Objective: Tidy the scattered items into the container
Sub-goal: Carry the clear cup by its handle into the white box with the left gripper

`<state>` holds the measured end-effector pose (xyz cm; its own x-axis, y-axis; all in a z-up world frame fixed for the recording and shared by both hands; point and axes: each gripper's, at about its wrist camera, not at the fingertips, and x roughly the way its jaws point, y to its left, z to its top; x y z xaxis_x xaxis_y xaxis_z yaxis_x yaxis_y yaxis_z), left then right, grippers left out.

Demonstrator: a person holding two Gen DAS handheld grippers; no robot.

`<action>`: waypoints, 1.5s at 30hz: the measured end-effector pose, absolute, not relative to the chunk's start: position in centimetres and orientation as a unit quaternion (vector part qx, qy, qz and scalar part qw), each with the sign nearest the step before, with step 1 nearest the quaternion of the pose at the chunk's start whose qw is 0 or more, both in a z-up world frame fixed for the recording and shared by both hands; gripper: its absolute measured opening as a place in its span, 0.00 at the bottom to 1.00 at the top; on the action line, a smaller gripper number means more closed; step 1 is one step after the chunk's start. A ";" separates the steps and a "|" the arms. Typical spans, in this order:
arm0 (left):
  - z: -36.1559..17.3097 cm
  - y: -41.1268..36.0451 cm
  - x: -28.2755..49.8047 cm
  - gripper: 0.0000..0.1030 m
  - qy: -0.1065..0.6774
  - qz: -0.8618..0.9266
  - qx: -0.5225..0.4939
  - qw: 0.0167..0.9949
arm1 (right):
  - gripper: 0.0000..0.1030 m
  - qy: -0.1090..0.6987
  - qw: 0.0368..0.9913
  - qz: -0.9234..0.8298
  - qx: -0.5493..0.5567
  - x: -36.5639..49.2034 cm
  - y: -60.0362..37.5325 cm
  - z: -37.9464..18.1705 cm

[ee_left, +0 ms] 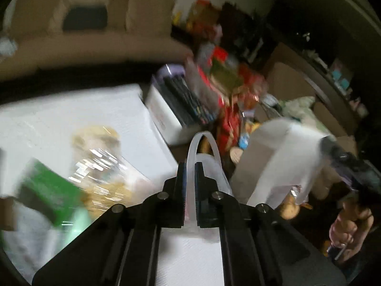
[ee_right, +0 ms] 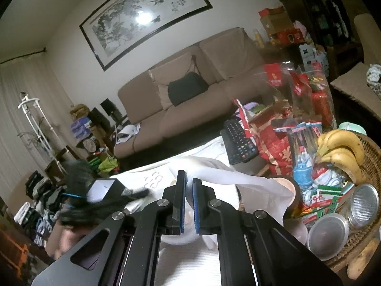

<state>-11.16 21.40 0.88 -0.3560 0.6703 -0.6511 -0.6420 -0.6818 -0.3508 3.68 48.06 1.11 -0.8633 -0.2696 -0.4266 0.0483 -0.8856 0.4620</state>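
My left gripper is shut on the handle loop of a white translucent plastic bag and holds it up above the white table. My right gripper is shut on the other side of the same white plastic bag, stretching its mouth. Blurred packets, a clear-wrapped snack pack and a green pack, lie on the table to the left in the left wrist view. The right gripper and hand show at the right edge of the left wrist view.
A black remote lies on a white box. Red gift bags and snack packs stand behind. A wicker basket holds bananas and metal-lidded jars. A brown sofa is beyond.
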 end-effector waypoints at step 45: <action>14.2 -20.9 -5.7 0.06 -0.009 0.985 -0.154 -0.075 | 0.04 -0.033 0.374 -0.904 0.203 -6.4 3.5 9.1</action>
<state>-5.70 -20.94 14.15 -0.9417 -0.1440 -0.3041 0.1497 -0.9887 0.0047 -6.36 3.48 9.05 -0.6382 -0.6894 -0.3428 0.6626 -0.7185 0.2114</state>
